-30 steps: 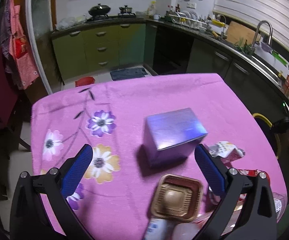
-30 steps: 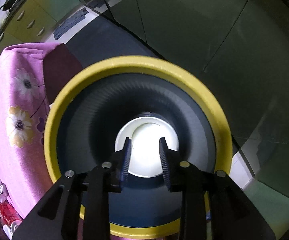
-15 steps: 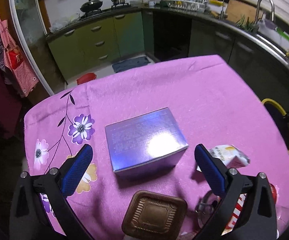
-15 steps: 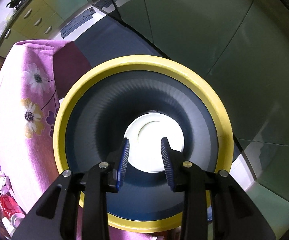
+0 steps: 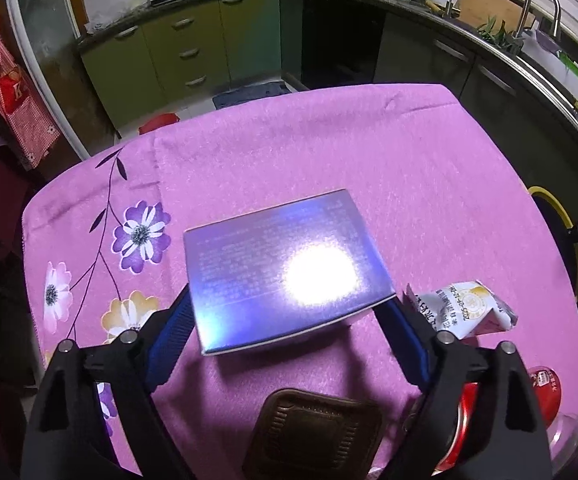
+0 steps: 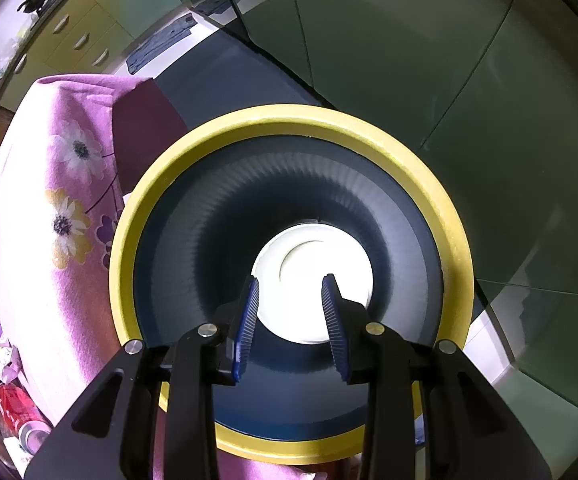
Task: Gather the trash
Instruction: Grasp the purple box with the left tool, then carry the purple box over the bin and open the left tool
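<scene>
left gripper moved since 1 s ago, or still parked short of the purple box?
Yes. The left gripper has advanced toward the purple box: its blue fingers, earlier short of the box on the floral tablecloth, now flank its near edge, jaws open.

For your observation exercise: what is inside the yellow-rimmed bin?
Inside the yellow-rimmed bin, only dark ribbed walls and a white round bottom show. The right tongs cover part of it.

Brown tray (image 5: 313,436) cut off below

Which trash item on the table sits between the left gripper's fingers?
The shiny purple box. The left gripper straddles its near end, one finger each side. The white wrapper, brown tray and red can lie outside the fingers.
</scene>
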A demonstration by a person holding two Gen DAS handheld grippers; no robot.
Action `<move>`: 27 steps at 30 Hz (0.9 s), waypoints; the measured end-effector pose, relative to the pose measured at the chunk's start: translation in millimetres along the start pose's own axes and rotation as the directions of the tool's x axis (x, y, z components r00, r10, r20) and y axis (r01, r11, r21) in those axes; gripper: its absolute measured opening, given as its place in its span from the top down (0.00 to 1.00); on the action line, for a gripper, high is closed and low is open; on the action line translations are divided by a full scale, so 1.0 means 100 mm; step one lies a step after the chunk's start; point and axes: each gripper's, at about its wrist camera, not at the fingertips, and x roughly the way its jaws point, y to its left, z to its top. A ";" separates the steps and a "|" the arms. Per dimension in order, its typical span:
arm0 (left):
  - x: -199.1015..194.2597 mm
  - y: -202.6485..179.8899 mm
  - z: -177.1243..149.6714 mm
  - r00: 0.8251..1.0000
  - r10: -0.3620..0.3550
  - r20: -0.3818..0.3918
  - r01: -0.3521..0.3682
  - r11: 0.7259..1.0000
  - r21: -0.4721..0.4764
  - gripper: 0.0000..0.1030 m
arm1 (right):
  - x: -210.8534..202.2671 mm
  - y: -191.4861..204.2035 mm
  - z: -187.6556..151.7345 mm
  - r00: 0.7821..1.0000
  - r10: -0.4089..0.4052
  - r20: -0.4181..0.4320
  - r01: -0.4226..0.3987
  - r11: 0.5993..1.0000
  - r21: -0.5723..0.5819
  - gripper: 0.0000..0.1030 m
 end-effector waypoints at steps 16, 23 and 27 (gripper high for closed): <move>-0.42 0.10 0.11 0.994 -0.039 0.099 0.036 0.999 0.032 0.25 | -0.31 0.18 -0.20 0.998 0.049 0.050 -0.047 0.998 -0.052 0.68; -0.94 -0.30 0.23 0.984 -0.114 0.138 0.093 0.984 0.153 0.25 | -0.55 0.16 -0.34 0.991 0.089 0.099 -0.082 0.994 -0.066 0.68; -1.20 -0.80 0.37 0.973 -0.199 0.118 0.163 0.951 0.264 0.25 | -0.87 0.06 -0.45 0.982 0.103 0.157 -0.091 0.993 -0.080 0.68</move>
